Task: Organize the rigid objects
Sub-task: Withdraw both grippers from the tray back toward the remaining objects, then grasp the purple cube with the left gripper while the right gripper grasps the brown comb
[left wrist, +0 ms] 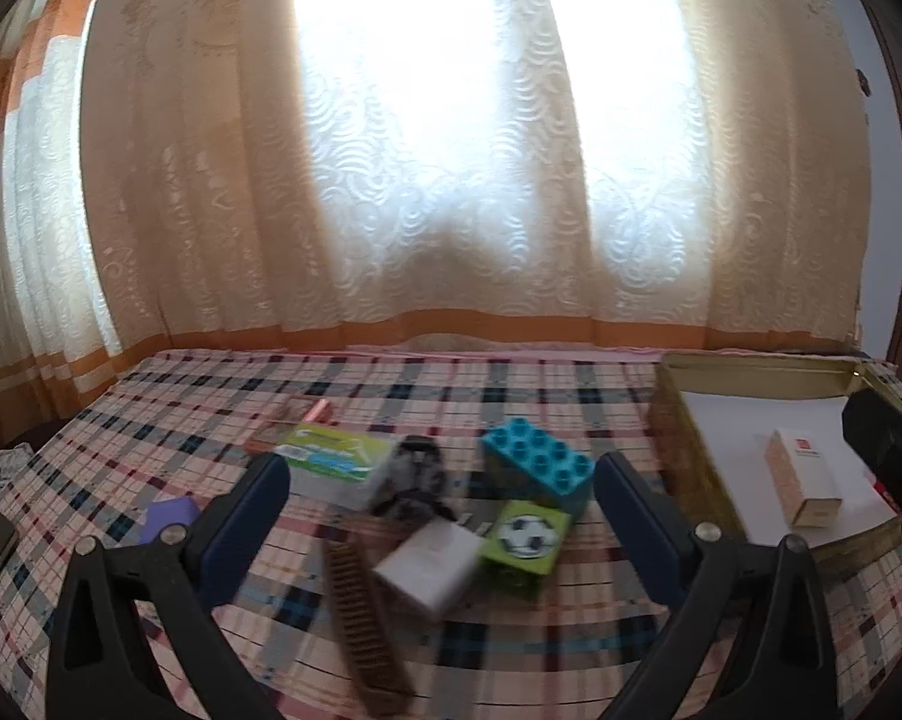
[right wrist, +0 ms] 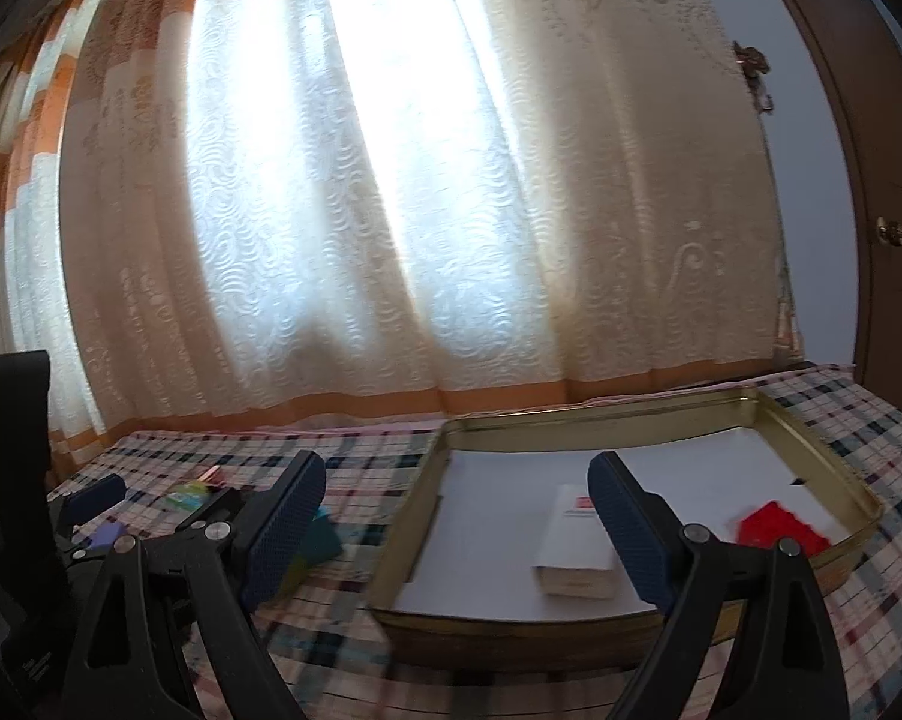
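Toys and small boxes lie huddled on a plaid cloth (left wrist: 511, 378) just left of a shallow gold tray (right wrist: 823, 438): a blue studded brick (left wrist: 538, 459), a green football cube (left wrist: 526, 540), a white box (left wrist: 427, 564) and a brown comb (left wrist: 364, 612). Inside the tray, on its white lining, rest a white carton (right wrist: 574, 546) and a red piece (right wrist: 778, 525). Behind the tray hangs a sunlit lace curtain (right wrist: 361, 210), with a brown door (right wrist: 883, 150) to its right; the left claw (left wrist: 442, 498) and right claw (right wrist: 457, 510) are both spread wide, pinching nothing.

Left gripper (left wrist: 442, 501) fingers spread wide, empty, right gripper (right wrist: 457, 504) fingers likewise apart, both angled slightly downward
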